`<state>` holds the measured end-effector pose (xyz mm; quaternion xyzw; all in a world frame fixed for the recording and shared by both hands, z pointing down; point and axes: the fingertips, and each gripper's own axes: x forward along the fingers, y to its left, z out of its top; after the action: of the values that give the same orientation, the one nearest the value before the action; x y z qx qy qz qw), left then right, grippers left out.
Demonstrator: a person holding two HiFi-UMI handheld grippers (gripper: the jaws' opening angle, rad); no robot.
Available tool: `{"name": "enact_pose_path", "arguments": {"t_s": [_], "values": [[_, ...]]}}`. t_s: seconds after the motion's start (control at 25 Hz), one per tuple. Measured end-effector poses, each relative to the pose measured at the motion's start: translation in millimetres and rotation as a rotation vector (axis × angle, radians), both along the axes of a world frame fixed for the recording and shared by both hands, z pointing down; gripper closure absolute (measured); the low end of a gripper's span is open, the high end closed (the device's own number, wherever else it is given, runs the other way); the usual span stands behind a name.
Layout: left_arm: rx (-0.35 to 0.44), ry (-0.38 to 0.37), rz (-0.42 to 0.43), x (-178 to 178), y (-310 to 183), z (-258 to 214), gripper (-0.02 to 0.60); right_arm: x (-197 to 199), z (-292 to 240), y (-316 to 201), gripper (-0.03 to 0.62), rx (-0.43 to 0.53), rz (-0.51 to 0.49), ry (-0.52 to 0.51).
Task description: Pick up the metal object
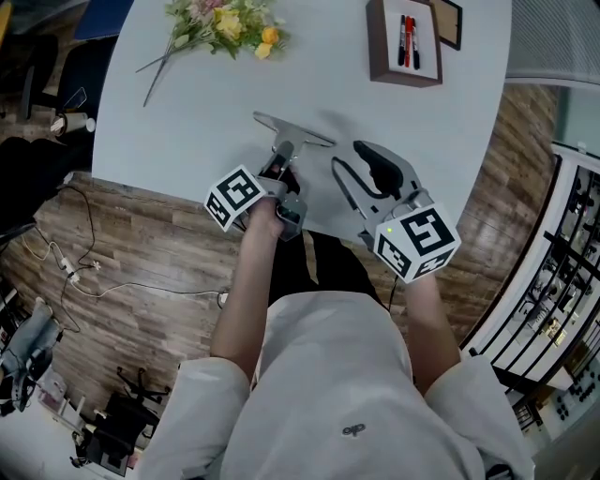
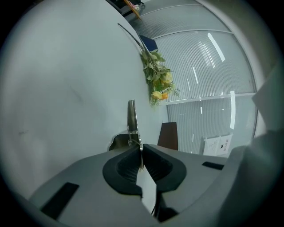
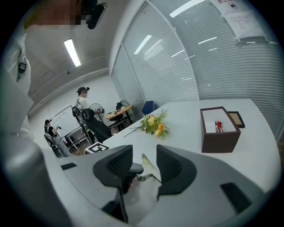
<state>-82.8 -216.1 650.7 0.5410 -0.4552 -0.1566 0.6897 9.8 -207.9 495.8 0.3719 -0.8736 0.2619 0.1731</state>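
Flowers [image 1: 225, 23], pen box [image 1: 405, 79] beyond, left gripper [image 2: 141, 153] pinching metal object [image 2: 132, 117], right gripper [image 3: 144, 153] spread

The person wears a white short-sleeved shirt [image 1: 319, 375] bearing a small dark mark, perhaps a logo, and the left gripper [image 1: 281, 167] and right gripper [image 1: 361, 173] are grey with black ribbed fingers [image 3: 116, 166], each carrying a white cube [image 1: 419, 242] of black square markers.
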Motion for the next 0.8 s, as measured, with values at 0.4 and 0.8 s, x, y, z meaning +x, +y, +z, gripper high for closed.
{"name": "enact_pose_path", "arguments": {"t_s": [0.4, 0.8], "values": [[0.017, 0.009, 0.000, 7, 3, -10, 0.560, 3, -9, 6, 0.431, 0.019, 0.005, -0.003], [0.119, -0.008, 0.027, 16, 5, -45, 0.561, 11, -32, 15, 0.431, 0.074, -0.004, -0.015]]}}
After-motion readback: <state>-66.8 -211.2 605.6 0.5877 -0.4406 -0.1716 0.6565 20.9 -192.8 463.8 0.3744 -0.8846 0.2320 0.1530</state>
